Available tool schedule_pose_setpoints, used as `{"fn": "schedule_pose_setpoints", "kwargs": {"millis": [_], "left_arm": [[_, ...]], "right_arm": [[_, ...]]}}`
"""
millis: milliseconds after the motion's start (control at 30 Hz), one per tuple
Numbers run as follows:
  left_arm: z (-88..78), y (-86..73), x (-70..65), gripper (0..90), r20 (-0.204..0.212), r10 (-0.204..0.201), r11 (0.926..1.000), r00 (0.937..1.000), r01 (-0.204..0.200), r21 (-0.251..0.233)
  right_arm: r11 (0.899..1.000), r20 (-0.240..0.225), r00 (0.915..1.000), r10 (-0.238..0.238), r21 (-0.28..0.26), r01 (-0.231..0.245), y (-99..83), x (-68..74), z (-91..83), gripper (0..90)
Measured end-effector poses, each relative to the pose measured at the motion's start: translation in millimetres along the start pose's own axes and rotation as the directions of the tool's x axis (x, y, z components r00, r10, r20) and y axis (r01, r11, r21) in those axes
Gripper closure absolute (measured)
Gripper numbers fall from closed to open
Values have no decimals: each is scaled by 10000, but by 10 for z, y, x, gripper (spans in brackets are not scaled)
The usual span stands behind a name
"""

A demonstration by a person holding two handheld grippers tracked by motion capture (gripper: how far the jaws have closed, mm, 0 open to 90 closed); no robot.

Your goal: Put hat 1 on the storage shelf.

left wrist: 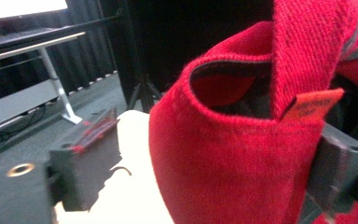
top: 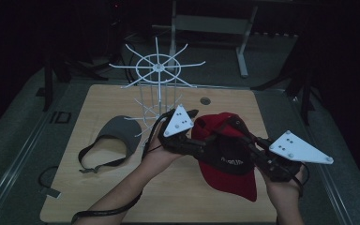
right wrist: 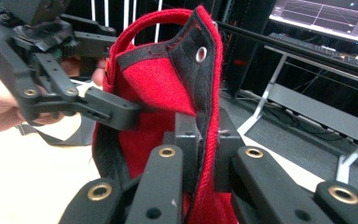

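A red fabric baseball cap (top: 227,154) is held above the wooden surface (top: 122,187), pinched by the right hand-held gripper (right wrist: 205,154); the left hand-held gripper (left wrist: 205,154) is spread around it. Hanging on the white wire rack (top: 157,70) seems left.

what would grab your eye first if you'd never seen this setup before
The bright red fabric cap stands out, held up over the right half of the light wooden table between the left tongs and the right tongs, whose jaws pinch its rim. Behind it rises a white wire hat rack, with a grey cloth visor lying flat at the table's left.
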State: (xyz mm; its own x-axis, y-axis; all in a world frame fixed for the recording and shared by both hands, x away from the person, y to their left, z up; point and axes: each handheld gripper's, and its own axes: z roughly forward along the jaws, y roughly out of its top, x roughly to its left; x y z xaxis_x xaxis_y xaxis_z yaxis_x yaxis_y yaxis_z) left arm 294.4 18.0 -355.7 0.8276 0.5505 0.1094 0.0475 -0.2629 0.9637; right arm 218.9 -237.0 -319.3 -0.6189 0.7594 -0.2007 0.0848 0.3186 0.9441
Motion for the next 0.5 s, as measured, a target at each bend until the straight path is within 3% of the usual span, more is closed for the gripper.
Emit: {"fn": "schedule_pose_setpoints", "kwargs": {"millis": [67,200,267,500], "left_arm": [[28,14,-15,159,110,-24,10000,9999,23,54],[46,56,-93,273,75,212,9993,9997,-214,308],[46,72,-116,315,248,282,9991,9993,-289,309],[85,116,-191,676,-1,423,9982,9991,-423,437]], "right_arm": [[10000,-36,10000,18,-6,-18,-1,0,2,847],[10000,-107,9999,62,-17,-62,-14,-3,12,847],[10000,-132,9999,49,-36,-50,-20,1,11,847],[9999,-158,9999,69,-104,-70,-27,14,-8,847]]}}
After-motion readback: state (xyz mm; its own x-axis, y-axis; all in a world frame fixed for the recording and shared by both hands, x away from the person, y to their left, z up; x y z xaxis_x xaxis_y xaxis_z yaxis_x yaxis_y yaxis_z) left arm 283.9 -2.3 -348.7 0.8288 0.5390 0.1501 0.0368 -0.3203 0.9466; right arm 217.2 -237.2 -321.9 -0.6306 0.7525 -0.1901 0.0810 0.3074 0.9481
